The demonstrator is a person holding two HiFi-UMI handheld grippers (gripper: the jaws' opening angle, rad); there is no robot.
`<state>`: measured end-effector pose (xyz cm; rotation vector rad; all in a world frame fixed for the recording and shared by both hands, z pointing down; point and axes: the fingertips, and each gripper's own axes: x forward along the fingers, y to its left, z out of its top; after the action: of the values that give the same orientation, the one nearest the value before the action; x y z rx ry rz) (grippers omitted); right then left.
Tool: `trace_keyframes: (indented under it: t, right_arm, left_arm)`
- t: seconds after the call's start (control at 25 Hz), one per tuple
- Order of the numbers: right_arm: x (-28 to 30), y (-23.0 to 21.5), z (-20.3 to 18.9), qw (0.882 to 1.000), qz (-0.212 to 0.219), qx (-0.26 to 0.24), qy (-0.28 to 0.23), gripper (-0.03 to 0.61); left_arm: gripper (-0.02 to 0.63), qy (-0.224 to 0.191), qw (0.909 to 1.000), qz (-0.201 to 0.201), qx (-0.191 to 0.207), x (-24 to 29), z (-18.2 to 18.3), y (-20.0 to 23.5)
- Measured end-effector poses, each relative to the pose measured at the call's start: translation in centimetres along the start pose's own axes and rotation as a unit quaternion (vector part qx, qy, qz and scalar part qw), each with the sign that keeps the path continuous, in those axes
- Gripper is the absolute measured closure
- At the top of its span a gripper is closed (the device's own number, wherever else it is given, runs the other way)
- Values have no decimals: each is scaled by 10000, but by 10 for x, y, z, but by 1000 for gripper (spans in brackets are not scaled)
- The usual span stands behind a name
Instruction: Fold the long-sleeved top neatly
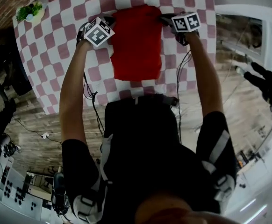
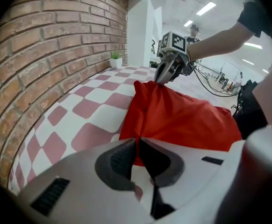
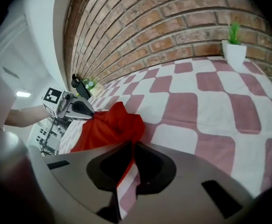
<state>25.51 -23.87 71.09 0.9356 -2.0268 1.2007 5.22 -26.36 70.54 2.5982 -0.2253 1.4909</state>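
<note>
A red long-sleeved top [image 1: 137, 43] lies in a folded oblong on the checked tablecloth [image 1: 61, 41]. My left gripper [image 1: 111, 21] pinches the top's far left corner, and its jaws are shut on red cloth [image 2: 182, 118] in the left gripper view. At the far right corner my right gripper [image 1: 165, 18] holds the same edge, shut on the cloth [image 3: 110, 122]. Each gripper shows in the other's view: the right gripper [image 2: 161, 80] and the left gripper [image 3: 90, 112] both nip the raised edge. The near half of the top rests flat on the table.
A small potted plant [image 1: 31, 11] stands at the table's far left corner and appears again as the plant [image 3: 233, 45] by the brick wall [image 2: 47, 55]. Cables [image 1: 91, 101] hang at the table's near edge. A gloved hand [image 1: 267, 83] reaches in at the right.
</note>
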Motion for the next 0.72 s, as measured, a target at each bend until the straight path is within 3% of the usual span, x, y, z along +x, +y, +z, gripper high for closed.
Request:
trace_keyframes:
  t: [0.44,0.6,0.72]
  right_arm:
    - [0,-15,-6,9994,44,277,-207,546]
    - [1,-15,-7,9998,-153,-5,-134,545]
    - [-4,-16,-5,9971,-508,-556,82,509]
  left_arm:
    - [583,43,9997,-177,-154,20,7,4]
    - [581,11,9997,-93,-235,21,7,4]
    - [498,-26,9998,38,-176,15,8,7]
